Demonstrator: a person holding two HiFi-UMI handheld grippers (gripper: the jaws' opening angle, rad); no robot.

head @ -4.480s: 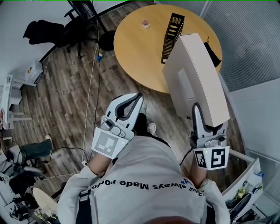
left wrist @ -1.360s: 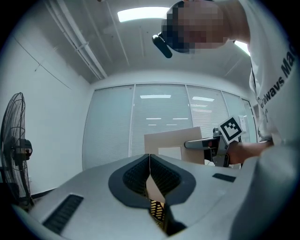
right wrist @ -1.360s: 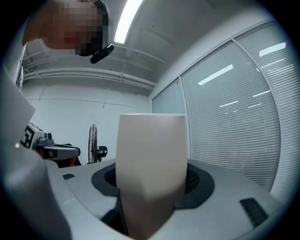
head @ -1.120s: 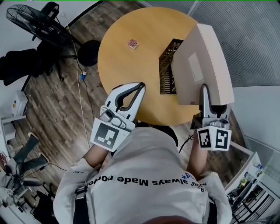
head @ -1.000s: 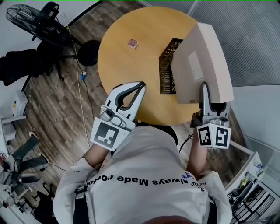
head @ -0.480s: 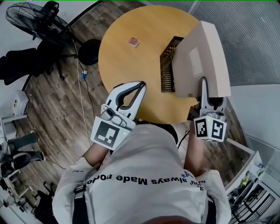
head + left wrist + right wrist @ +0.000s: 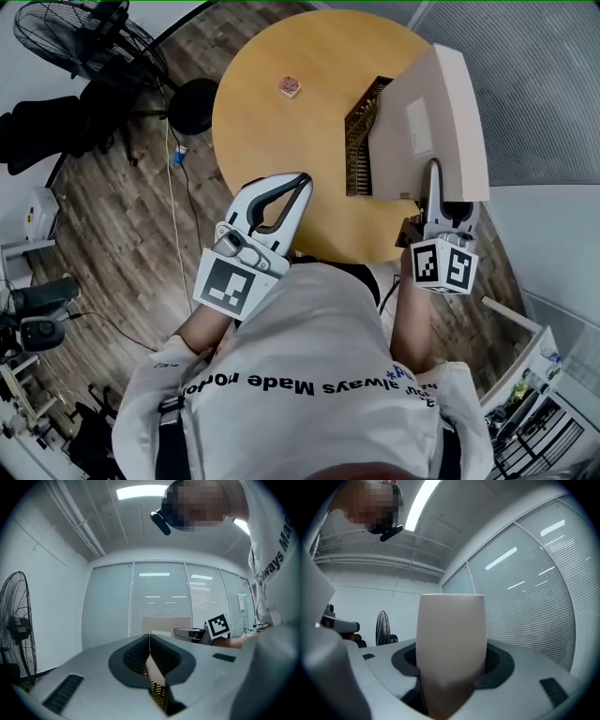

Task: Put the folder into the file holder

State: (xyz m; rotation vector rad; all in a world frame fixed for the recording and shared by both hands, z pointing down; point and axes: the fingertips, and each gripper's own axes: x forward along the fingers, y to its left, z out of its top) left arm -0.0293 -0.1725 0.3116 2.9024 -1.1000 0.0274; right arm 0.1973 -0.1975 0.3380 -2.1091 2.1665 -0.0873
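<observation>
In the head view a thick beige folder (image 7: 433, 112) stands on edge over the right side of the black slotted file holder (image 7: 359, 141), which sits on the round wooden table (image 7: 281, 141). My right gripper (image 7: 435, 176) is shut on the folder's near lower end. The right gripper view shows the folder (image 7: 450, 639) filling the space between the jaws. My left gripper (image 7: 304, 180) hovers at the table's near edge, left of the holder, shut and holding nothing. In the left gripper view (image 7: 150, 638) the jaws meet, with the folder (image 7: 166, 624) behind them.
A small pink object (image 7: 289, 87) lies on the far part of the table. On the wooden floor to the left are a standing fan (image 7: 84, 37), a black chair (image 7: 42, 127), a round stool (image 7: 192, 105) and a cable. A slatted glass wall (image 7: 544, 84) runs on the right.
Since the oldest frame I have come up to the table's edge. Over the last second the folder and right gripper sank a little toward the file holder; the left gripper kept still.
</observation>
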